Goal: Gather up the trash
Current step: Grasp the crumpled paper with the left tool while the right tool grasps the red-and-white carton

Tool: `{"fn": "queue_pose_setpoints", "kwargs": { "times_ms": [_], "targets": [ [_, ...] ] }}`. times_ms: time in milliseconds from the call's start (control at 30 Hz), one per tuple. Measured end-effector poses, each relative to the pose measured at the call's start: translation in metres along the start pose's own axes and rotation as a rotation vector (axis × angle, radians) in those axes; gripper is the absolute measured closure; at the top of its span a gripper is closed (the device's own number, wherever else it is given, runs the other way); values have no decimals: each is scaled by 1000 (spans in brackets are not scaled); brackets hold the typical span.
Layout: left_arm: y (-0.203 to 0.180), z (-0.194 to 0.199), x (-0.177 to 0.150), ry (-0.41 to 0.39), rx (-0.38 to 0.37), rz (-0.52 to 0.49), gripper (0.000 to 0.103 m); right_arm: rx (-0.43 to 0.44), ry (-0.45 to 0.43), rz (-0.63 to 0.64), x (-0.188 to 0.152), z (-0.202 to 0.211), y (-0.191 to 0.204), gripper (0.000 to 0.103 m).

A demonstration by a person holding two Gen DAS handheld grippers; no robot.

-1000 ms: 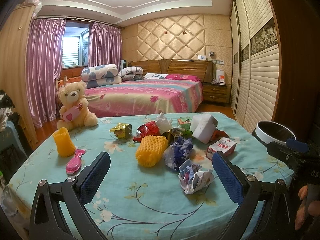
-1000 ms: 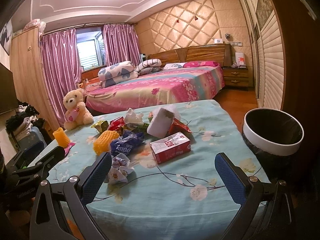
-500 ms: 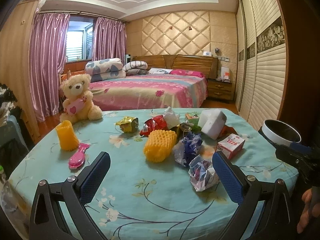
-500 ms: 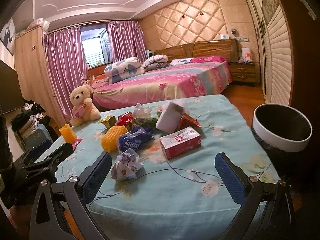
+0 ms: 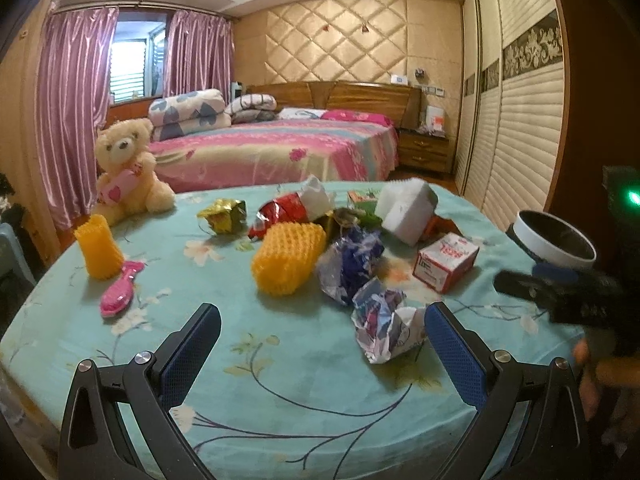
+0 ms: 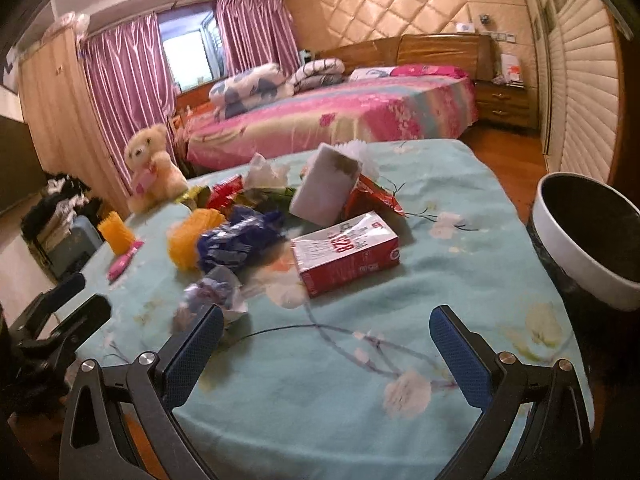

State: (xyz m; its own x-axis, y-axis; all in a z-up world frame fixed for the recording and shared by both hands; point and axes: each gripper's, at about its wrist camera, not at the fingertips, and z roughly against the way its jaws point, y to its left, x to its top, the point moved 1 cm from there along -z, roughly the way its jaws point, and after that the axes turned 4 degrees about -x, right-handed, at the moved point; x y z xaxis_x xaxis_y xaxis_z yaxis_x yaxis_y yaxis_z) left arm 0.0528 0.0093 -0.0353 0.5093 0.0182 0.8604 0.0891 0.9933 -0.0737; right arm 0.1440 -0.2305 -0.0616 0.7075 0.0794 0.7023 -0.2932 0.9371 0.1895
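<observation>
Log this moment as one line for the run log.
left gripper: open, empty | right gripper: open, empty | crumpled wrapper: nearest, on table | bin: table's right edge

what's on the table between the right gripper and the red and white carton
Nothing: in the right wrist view only bare floral tablecloth lies between the open right gripper and the red and white carton.

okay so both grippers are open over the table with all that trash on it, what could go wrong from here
The crumpled wrapper lies light and loose beside the left gripper, so a finger could push it away rather than pinch it. The trash bin stands off the table's right edge; pieces may drop short. The teddy bear and pink brush could get swept along.
</observation>
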Motion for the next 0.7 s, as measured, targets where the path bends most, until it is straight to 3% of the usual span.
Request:
{"fn": "queue_pose_setpoints", "kwargs": {
  "times_ms": [167,500,700],
  "targets": [
    [-7,-18,3,49,-19,-12,1,38,87,35,12,-30,-11,0],
    [-22,-61,11,155,-62,-38,1,79,177,73,31,-69,-27,0],
    [-29,-74,7,206,-101,-28,18,114,227,111,36,-87,-21,0]
  ]
}}
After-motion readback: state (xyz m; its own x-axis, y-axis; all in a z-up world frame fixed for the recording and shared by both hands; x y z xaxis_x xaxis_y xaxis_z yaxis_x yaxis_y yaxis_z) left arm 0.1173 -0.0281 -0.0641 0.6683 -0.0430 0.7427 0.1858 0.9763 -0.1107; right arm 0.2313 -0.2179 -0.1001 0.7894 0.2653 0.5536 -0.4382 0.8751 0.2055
